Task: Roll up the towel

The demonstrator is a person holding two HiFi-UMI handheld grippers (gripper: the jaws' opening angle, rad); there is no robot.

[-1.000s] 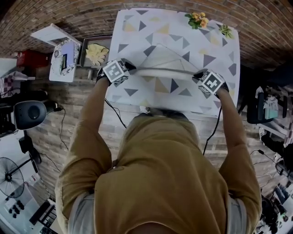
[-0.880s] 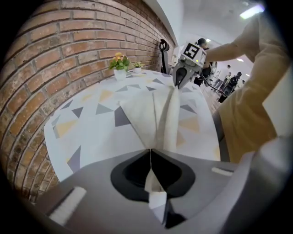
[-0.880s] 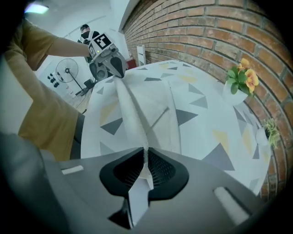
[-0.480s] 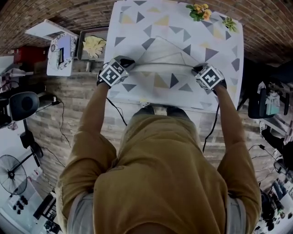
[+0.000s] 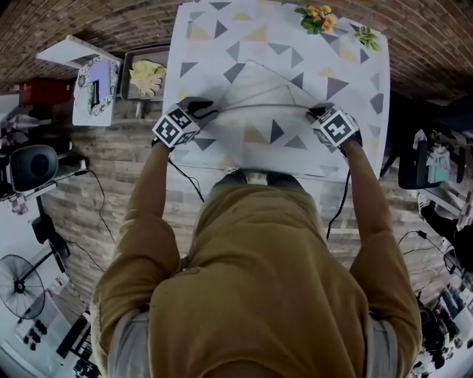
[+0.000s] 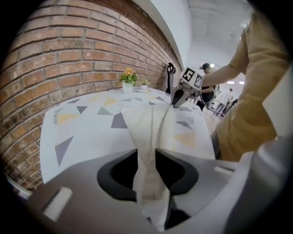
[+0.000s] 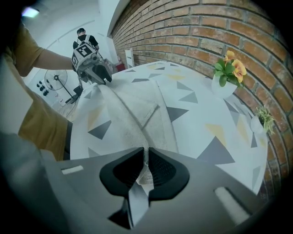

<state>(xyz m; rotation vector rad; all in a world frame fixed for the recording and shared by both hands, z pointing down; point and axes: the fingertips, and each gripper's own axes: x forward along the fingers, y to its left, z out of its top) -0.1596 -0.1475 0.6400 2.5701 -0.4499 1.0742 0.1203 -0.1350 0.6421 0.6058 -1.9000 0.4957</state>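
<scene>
Towel (image 5: 259, 88), long axis left to right

**Three cameras, one table**

The head view looks steeply down from high up, far off, at the whole table (image 5: 203, 50). The left gripper view and the right gripper view sit low and close, facing each other along the towel (image 6: 146, 123). All three show the flowers (image 7: 232, 67).

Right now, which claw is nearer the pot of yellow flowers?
Right. The right claw grips the towel on the flowers' side of the table; the left claw, jaws just opening with towel between them, is at the opposite end, farther off.
</scene>
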